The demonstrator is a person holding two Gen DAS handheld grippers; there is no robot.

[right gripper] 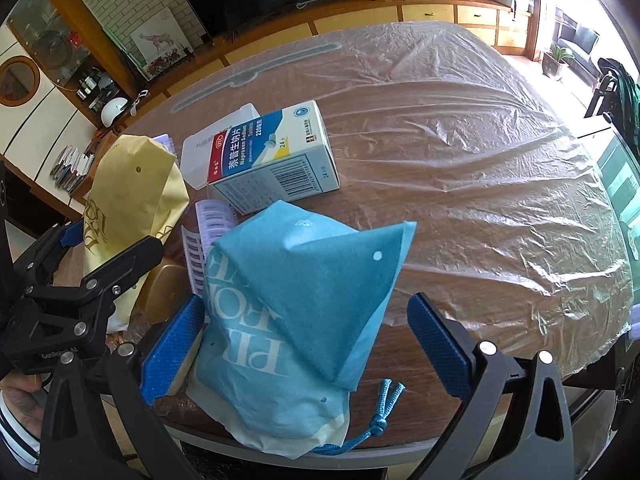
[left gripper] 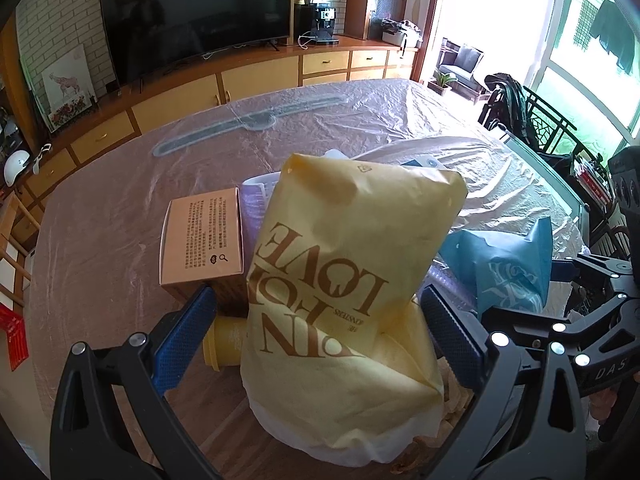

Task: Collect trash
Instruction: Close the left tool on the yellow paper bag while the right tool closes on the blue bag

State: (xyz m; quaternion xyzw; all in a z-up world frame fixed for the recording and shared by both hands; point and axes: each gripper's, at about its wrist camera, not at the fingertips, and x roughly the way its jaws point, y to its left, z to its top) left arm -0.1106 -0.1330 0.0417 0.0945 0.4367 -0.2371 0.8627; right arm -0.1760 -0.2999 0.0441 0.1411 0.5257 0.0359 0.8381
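Blue-padded jaws of the left gripper [left gripper: 316,330] stand wide apart around a pale yellow fabric pouch printed with brown lettering [left gripper: 348,280]; neither pad visibly presses it. Right gripper [right gripper: 304,346] likewise stands wide, a blue fabric drawstring pouch with white lettering [right gripper: 296,320] between its pads, the left pad touching or just beside the cloth, the right pad apart. Left of the yellow pouch lies a pink cardboard box [left gripper: 204,236]. Beyond the blue pouch rests a white-and-blue medicine carton [right gripper: 276,156]. All sit on a round wooden table under clear plastic sheeting [right gripper: 480,152].
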